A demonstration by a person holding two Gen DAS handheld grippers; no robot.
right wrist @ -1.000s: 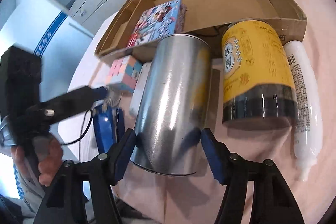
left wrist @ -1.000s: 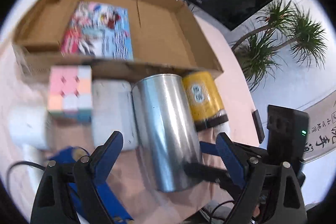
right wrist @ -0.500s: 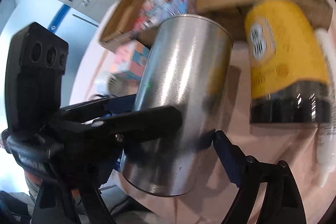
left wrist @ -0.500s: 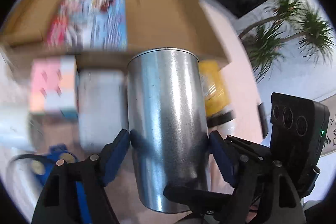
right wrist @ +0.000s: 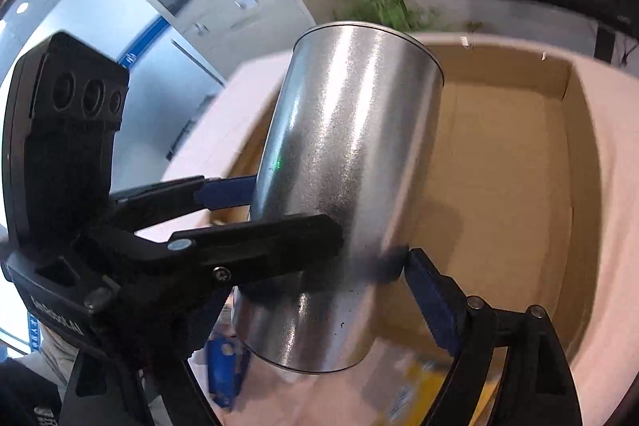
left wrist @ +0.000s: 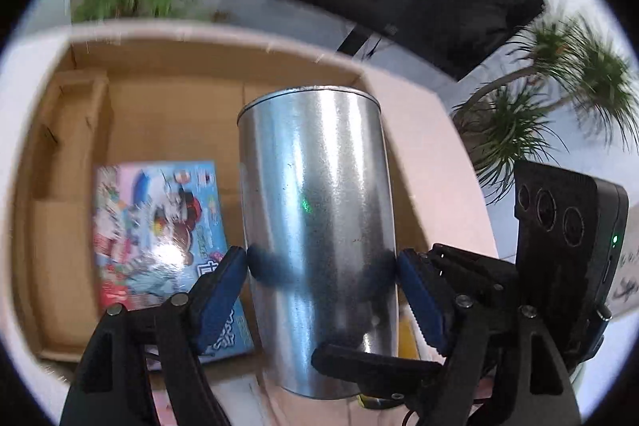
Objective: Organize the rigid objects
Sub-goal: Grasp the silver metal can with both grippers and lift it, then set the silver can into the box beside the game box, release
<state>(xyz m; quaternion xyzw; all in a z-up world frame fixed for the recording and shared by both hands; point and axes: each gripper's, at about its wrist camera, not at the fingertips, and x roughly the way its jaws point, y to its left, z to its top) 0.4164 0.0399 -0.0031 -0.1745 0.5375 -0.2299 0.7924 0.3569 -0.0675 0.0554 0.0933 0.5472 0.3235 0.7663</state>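
Note:
A shiny silver metal can (left wrist: 319,238) is held in the air by both grippers, over the near side of an open cardboard box (left wrist: 159,106). My left gripper (left wrist: 323,282) is shut on the can's lower part, blue pads pressing both sides. My right gripper (right wrist: 335,266) is shut on the same can (right wrist: 343,186); its left finger is hidden behind the left gripper's body (right wrist: 68,154). The right gripper's body (left wrist: 567,226) shows at the right of the left wrist view. The box also fills the right wrist view (right wrist: 499,186).
A colourful picture box (left wrist: 159,234) lies flat inside the cardboard box at the left. A yellow item (right wrist: 419,398) and a blue object (right wrist: 223,366) show blurred below the can. Potted plants (left wrist: 559,98) stand beyond the table at the right.
Both grippers have closed on the silver can and lifted it off the table, carrying it forward over the cardboard box. The other objects have dropped out of view below.

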